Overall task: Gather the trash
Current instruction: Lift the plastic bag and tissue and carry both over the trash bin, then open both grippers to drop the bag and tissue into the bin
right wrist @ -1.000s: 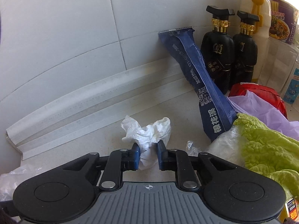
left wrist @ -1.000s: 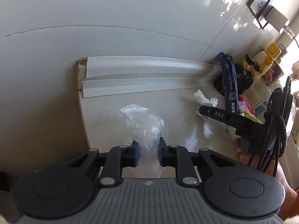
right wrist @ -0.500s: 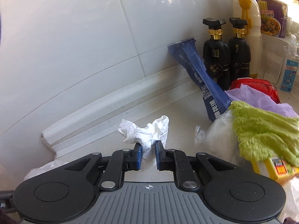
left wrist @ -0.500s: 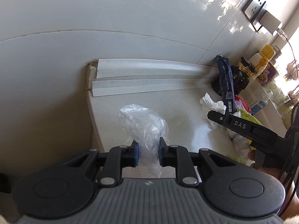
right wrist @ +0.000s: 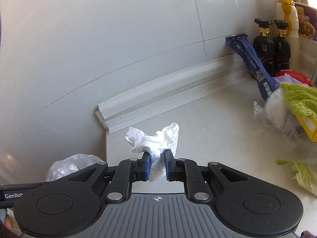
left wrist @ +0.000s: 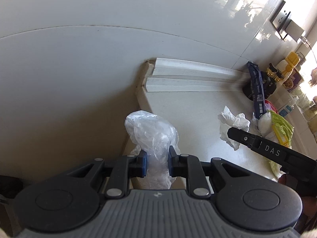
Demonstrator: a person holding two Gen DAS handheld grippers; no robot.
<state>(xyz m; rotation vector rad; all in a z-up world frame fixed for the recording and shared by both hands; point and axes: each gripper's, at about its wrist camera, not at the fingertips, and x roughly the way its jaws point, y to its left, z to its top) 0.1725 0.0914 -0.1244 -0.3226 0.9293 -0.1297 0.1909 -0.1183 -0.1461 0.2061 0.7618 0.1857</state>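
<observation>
A: So, what fills the frame?
B: A grey tiled wall (left wrist: 99, 59) across the top, then the pale counter (right wrist: 208, 130) at centre right, with white trim strips (left wrist: 188, 79) along its back edge.

A: And the tongs?
B: The left gripper (left wrist: 158, 163), bottom centre of its view, is clenched on a crumpled clear plastic bag (left wrist: 152, 132) at the counter's left end. The right gripper (right wrist: 157, 167) is grasping a wad of white tissue (right wrist: 154, 140), low centre.

A: Anything smaller?
B: Two black bottles (right wrist: 271, 47), upper right, beside a blue wrapper (right wrist: 249, 59) leaning on the wall.
</observation>
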